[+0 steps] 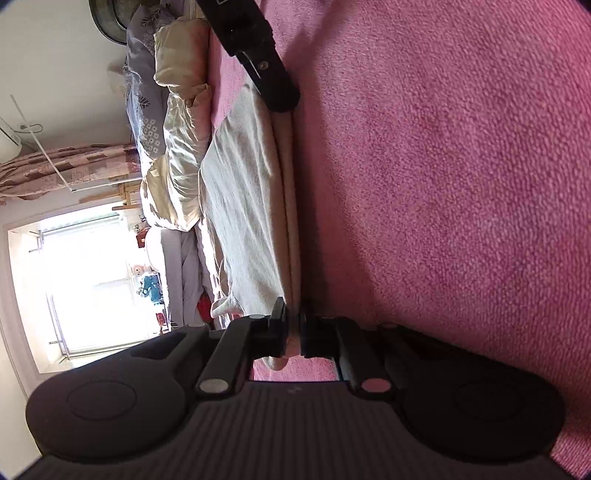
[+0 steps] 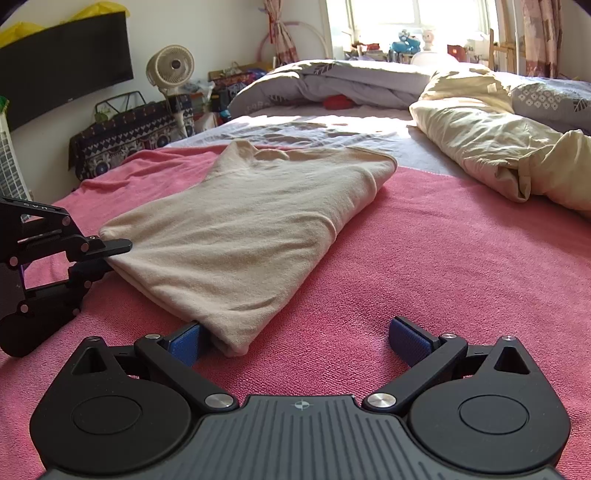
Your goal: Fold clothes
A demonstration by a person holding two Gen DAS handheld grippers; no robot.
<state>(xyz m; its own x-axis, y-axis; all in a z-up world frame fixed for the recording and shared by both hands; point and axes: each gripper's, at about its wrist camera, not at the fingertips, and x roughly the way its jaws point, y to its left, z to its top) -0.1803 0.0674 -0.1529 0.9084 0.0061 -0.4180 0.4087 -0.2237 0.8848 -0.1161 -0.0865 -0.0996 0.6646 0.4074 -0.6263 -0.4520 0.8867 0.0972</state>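
while the right gripper [image 2: 299, 341] rests low on the pink towel [image 2: 424, 258], its blue-padded fingers [image 2: 410, 341] stand wide apart, the left pad just touching the near corner of the folded cream shirt [image 2: 251, 229]. left gripper [image 2: 110, 254] pinches the shirt's left corner, fingers clamped on the cloth edge. shirt lies flat on the towel, collar end away. beyond: crumpled cream duvet [image 2: 498, 147], grey bedding [image 2: 351, 81], bright window [image 2: 417, 18].
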